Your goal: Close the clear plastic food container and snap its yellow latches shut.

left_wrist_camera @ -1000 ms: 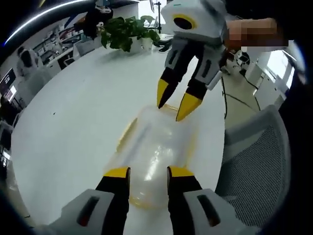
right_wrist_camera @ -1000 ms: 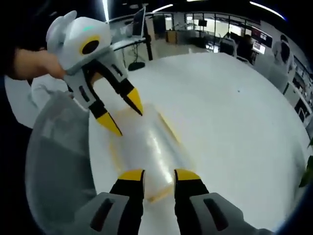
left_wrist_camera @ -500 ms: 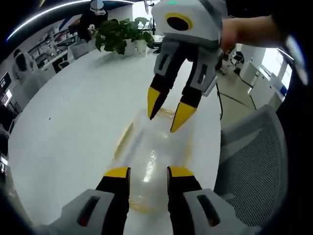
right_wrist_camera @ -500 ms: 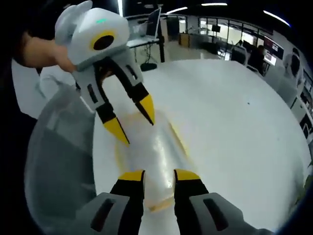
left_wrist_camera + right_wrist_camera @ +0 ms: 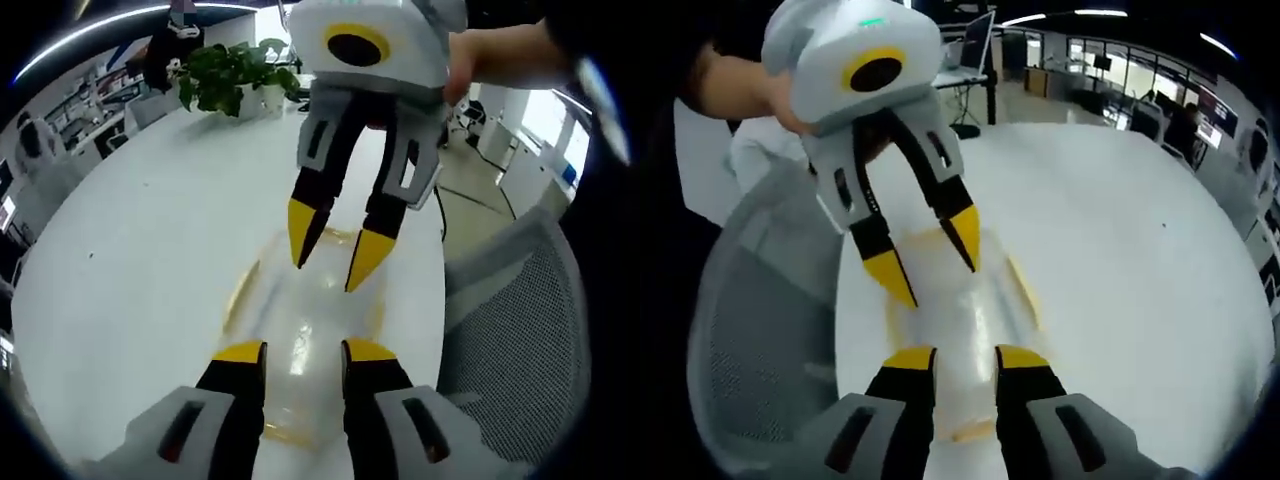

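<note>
1. We see the clear plastic food container (image 5: pixel 305 340) lying on the round white table (image 5: pixel 130 260), close to the table edge by a grey mesh office chair (image 5: pixel 520 330).
2. Its yellow latches (image 5: pixel 1025 292) run along the long sides; one more shows at the near end in the right gripper view. Too blurred for us to tell whether they are snapped.
3. Left gripper (image 5: pixel 304 352): yellow-tipped jaws parted, released, sitting over the container's near end; we cannot tell if they touch it.
4. Right gripper (image 5: pixel 965 352): jaws spread, gripping nothing, over the opposite end of the container.
5. In the left gripper view the right gripper comes in from above, tips pointing down at the container's far end, a hand (image 5: pixel 495 60) on it.
6. Potted plant (image 5: pixel 225 70) sits at the far side of the table.
</note>
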Motion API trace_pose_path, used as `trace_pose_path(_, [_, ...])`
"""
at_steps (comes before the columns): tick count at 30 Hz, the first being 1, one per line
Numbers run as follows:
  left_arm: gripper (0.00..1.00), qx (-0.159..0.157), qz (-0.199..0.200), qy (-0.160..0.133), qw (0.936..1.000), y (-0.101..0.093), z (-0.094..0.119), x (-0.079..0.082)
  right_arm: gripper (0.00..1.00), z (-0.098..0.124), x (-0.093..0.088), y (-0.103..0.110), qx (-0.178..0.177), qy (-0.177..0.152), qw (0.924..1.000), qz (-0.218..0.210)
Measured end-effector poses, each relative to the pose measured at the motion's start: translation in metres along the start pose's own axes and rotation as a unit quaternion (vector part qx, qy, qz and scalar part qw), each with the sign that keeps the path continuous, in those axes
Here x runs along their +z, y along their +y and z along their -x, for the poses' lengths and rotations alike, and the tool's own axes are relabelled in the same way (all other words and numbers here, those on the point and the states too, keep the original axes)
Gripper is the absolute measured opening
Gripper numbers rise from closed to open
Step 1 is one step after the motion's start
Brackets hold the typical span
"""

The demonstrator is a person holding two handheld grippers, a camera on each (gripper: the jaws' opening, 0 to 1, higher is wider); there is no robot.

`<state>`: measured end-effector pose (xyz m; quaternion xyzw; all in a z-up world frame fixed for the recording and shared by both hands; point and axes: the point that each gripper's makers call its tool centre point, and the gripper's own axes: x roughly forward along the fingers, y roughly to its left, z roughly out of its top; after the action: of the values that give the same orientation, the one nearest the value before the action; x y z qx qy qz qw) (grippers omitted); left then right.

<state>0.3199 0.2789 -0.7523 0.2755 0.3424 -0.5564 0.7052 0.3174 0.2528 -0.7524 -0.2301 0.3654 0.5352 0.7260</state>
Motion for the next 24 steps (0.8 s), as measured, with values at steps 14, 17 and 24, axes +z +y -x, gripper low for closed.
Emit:
trace_pose_path(14, [0.28, -0.008, -0.005, 0.004, 1.0, -0.002, -0.003, -0.002, 0.21, -0.01, 0.014, -0.006, -0.005, -0.006, 0.9999, 0.012])
trace_pose_path(17, [0.28, -0.01, -0.004, -0.002, 0.9999, -0.003, -0.003, 0.0, 0.21, -0.011, 0.018, -0.008, -0.009, -0.006, 0.9998, 0.013])
trace_pose_path(24, [0.28, -0.011, -0.009, -0.004, 0.9999, -0.005, -0.001, 0.001, 0.21, -0.014, 0.024, -0.018, -0.018, -0.006, 0.9997, 0.014])
